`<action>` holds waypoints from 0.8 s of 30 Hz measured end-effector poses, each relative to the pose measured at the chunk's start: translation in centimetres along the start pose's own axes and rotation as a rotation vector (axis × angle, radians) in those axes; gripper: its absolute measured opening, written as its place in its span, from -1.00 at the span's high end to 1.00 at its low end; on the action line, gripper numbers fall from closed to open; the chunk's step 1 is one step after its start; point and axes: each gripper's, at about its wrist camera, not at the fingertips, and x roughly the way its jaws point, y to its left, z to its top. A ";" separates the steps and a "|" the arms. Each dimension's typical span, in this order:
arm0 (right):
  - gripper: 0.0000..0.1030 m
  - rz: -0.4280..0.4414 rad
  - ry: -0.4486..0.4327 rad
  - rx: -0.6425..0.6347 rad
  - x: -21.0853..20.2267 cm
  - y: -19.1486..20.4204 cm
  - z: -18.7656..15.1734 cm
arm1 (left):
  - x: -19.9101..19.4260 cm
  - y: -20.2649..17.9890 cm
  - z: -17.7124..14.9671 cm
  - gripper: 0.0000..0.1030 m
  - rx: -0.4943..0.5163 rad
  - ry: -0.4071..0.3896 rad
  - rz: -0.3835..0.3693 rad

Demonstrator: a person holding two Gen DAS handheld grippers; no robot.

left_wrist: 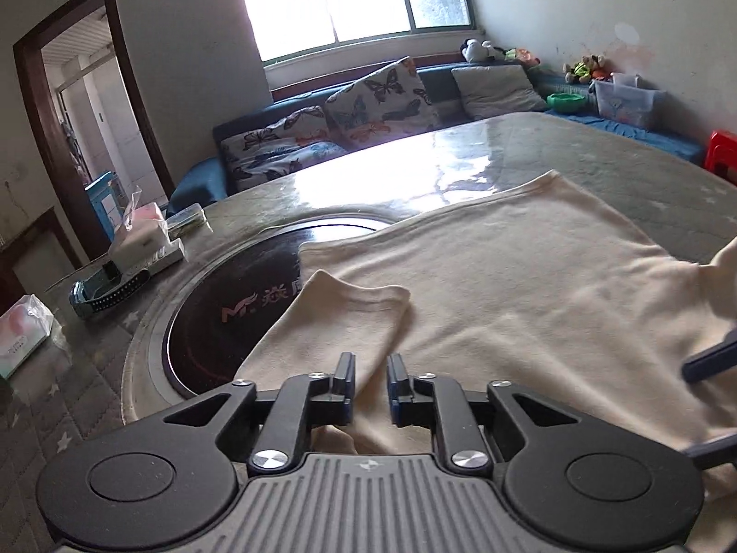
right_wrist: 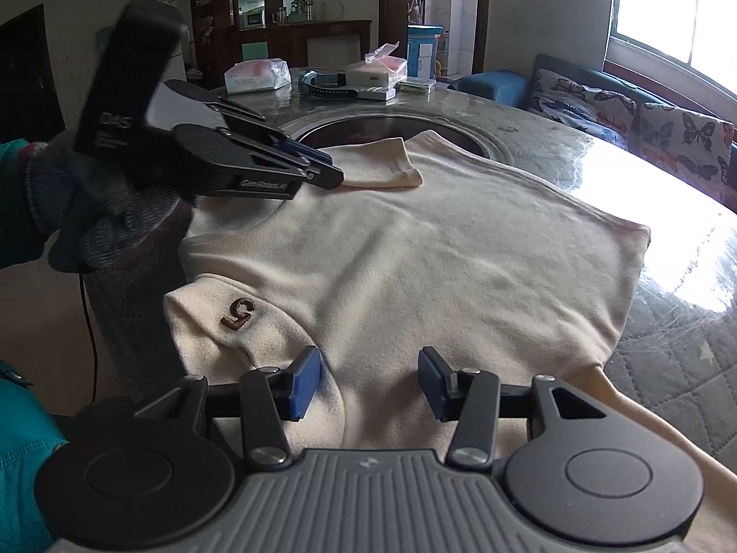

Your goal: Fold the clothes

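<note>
A cream sweater (right_wrist: 437, 253) lies spread flat on the round table, with a brown emblem (right_wrist: 237, 313) near its left shoulder. One sleeve (left_wrist: 341, 322) is folded in across the body and lies flat. My left gripper (left_wrist: 371, 375) hovers just over that sleeve's near part with its jaws a little apart and nothing pinched between them; in the right wrist view the left gripper (right_wrist: 329, 170) sits at the sweater's far left. My right gripper (right_wrist: 368, 382) stands open over the near shoulder, cloth below its pads. The other sleeve (right_wrist: 645, 419) trails off to the lower right.
A black hob plate (left_wrist: 221, 313) is set into the table (left_wrist: 599, 156), partly under the sweater. Tissue packs (left_wrist: 143, 230), a wristwatch (left_wrist: 106, 290) and small boxes sit at the far-left rim. A sofa with butterfly cushions (left_wrist: 382, 97) stands behind. A gloved hand (right_wrist: 92, 212) holds the left gripper.
</note>
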 end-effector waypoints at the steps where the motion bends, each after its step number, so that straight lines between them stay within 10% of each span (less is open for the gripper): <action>1: 0.06 0.001 0.000 0.001 0.0 0.0 0.0 | 0.3 0.1 -0.1 0.46 0.003 0.005 0.007; 6: 0.05 0.003 -0.002 0.002 0.1 -0.1 0.0 | 1.2 0.3 -0.2 0.48 0.036 0.005 -0.003; 9: 0.02 0.001 -0.002 0.002 0.1 -0.1 0.1 | 1.2 0.8 -0.2 0.89 0.014 0.000 0.001; 18: 0.02 -0.004 0.001 -0.004 0.3 -0.1 0.2 | -2.9 10.6 -1.2 0.95 -0.408 -0.094 0.155; 24: 0.02 -0.005 0.006 -0.008 0.4 -0.1 0.3 | -4.3 16.1 -6.5 0.94 -0.593 -0.007 0.291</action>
